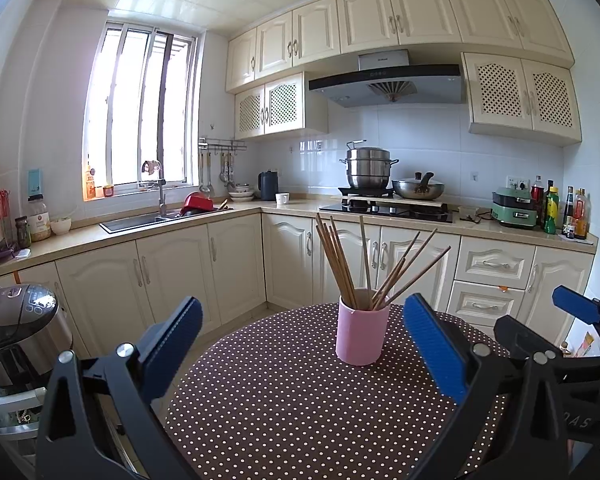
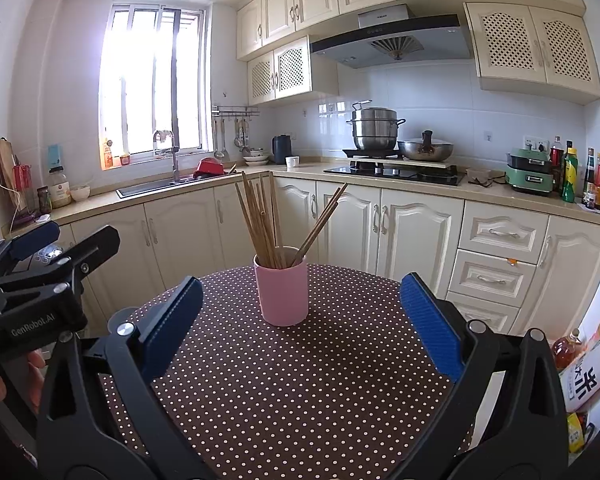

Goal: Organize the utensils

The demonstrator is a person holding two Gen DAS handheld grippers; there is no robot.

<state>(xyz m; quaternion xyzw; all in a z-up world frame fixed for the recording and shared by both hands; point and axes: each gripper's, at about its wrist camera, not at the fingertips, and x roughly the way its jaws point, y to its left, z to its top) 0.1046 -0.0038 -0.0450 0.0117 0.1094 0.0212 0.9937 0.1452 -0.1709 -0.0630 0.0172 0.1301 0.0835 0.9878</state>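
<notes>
A pink cup (image 1: pixel 362 330) stands upright on the round polka-dot table (image 1: pixel 300 408), holding several wooden chopsticks (image 1: pixel 340 260) that fan out of its top. My left gripper (image 1: pixel 300 344) is open and empty, held above the table with the cup beyond its fingertips, towards the right pad. In the right wrist view the same cup (image 2: pixel 284 294) and chopsticks (image 2: pixel 264 220) sit between and beyond the fingers. My right gripper (image 2: pixel 300 316) is open and empty. The right gripper also shows at the right edge of the left wrist view (image 1: pixel 540 340), and the left gripper at the left of the right wrist view (image 2: pixel 72 248).
A rice cooker (image 1: pixel 18 320) stands left of the table. Cream cabinets (image 1: pixel 236 264) and a counter with a sink (image 1: pixel 140 220), a stove (image 1: pixel 388 210) and bottles (image 1: pixel 556 212) run behind the table. Bottles and packages (image 2: pixel 580 360) stand at the lower right.
</notes>
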